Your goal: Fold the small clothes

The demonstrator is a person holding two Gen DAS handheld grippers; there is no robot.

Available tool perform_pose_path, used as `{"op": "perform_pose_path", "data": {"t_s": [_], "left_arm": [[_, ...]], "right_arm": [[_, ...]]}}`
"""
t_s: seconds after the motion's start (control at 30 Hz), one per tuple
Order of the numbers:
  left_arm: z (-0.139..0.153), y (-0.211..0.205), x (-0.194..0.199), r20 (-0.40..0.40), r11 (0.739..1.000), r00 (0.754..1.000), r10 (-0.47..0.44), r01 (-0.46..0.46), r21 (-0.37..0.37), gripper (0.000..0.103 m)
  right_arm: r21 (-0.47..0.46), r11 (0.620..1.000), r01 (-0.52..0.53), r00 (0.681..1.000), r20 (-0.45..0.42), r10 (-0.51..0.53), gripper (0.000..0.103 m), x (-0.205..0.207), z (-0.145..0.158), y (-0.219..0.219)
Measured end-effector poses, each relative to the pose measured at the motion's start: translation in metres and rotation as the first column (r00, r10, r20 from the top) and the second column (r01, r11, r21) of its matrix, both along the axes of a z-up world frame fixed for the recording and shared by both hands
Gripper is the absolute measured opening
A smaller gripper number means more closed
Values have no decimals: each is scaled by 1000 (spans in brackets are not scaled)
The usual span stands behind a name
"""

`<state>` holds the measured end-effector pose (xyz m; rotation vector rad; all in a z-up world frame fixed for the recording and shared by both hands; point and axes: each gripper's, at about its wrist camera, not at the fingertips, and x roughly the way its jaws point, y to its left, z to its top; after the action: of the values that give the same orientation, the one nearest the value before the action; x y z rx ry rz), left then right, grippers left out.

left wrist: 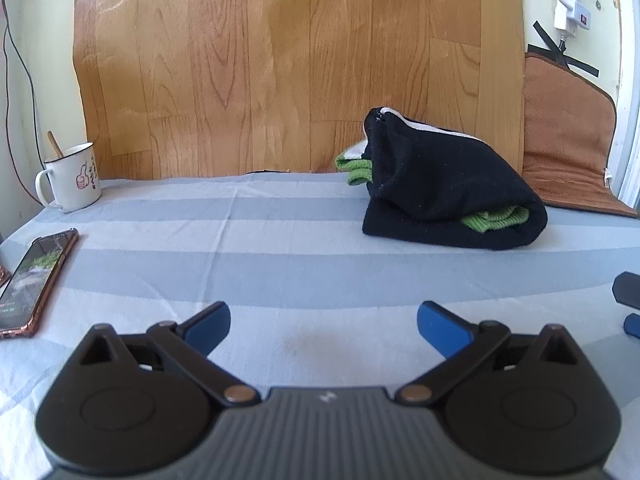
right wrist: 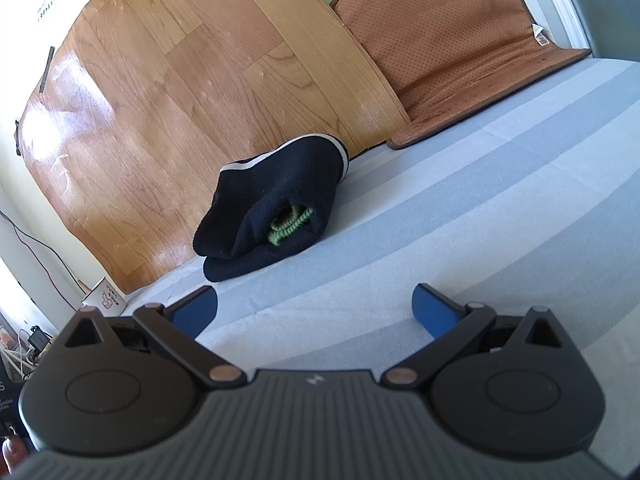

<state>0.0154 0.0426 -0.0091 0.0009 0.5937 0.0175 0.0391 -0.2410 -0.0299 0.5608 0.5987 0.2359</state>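
Black garment (left wrist: 452,196), folded into a soft bundle with green knit fabric (left wrist: 496,218) tucked inside, lies on the striped blue sheet (left wrist: 280,248) at about 1 o'clock from our left gripper (left wrist: 324,326) and 11 o'clock from our right gripper (right wrist: 316,312). We hold both claws spread wide with nothing between the blue pads, well apart from the bundle. We judge the cloth light, limp and a little fuzzy, so it should not slip but will sag and unroll if lifted by one layer. We would pinch the thick folded edge near the green opening, taking all layers together. A mug (left wrist: 72,178) and a phone (left wrist: 32,284) stay at 10 o'clock.
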Motion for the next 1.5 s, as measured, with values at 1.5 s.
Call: {"op": "perform_pose_path", "data": {"t_s": [1.5], "left_arm": [[-4, 2, 7, -47, 1000, 999, 22, -21, 7, 103]], "right_arm": [[-9, 1000, -7, 1000, -3, 7, 103, 1, 1, 1]]}}
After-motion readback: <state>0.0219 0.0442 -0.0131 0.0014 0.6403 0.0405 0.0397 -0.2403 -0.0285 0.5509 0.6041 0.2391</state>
